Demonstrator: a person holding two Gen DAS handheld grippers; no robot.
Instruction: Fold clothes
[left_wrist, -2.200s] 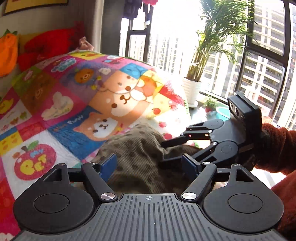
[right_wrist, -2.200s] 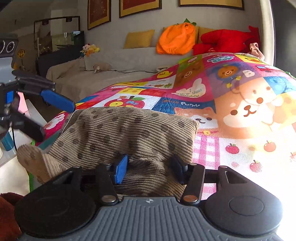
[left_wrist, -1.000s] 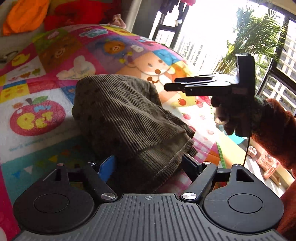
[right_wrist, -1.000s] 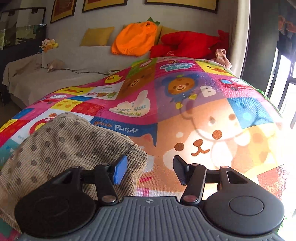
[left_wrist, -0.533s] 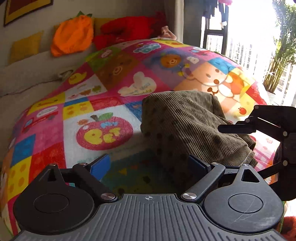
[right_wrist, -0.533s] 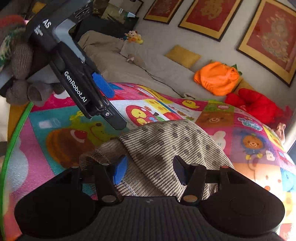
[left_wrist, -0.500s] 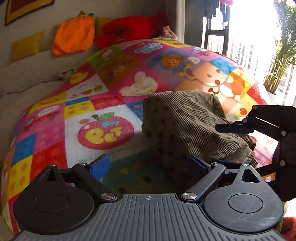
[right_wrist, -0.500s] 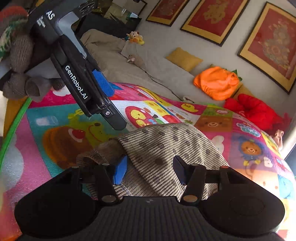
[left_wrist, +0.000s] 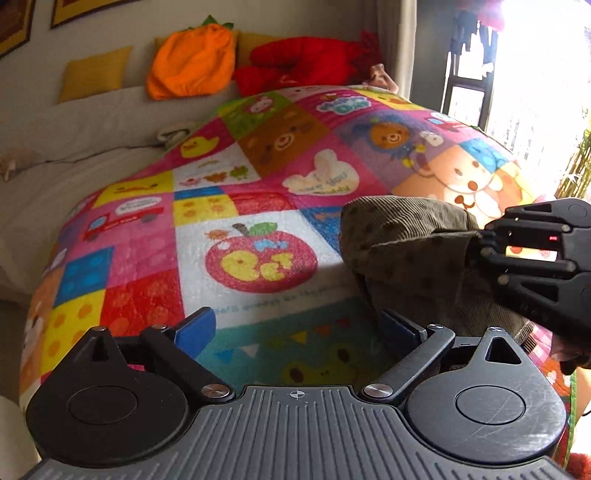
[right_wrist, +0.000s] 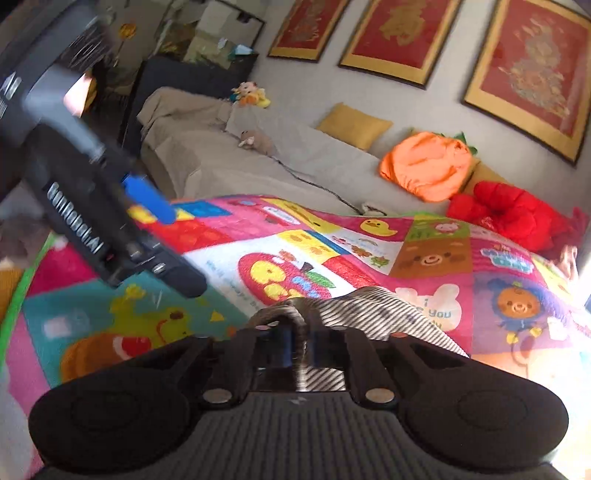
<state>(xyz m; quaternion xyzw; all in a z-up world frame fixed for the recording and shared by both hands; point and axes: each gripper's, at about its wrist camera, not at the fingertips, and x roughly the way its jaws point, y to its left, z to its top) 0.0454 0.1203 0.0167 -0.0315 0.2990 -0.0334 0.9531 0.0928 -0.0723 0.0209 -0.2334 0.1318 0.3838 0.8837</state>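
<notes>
The right gripper (right_wrist: 301, 345) pinches the brown corduroy garment's (left_wrist: 413, 251) edge on the play mat (left_wrist: 258, 206), just right of the opening, empty left gripper (left_wrist: 295, 328); a thin pinch may slip.

The play mat (right_wrist: 436, 266) reads "I … You" on its white bunny patch; other lettering is too blurred

L gripper (left_wrist: 295, 328) jaws opening wide, empty; R gripper (right_wrist: 299, 347) clamped shut.

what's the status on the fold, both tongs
Left tongs opening, nothing between them. Right tongs shut on brown corduroy garment. Garment bunched on play mat. Nothing in the way.
</notes>
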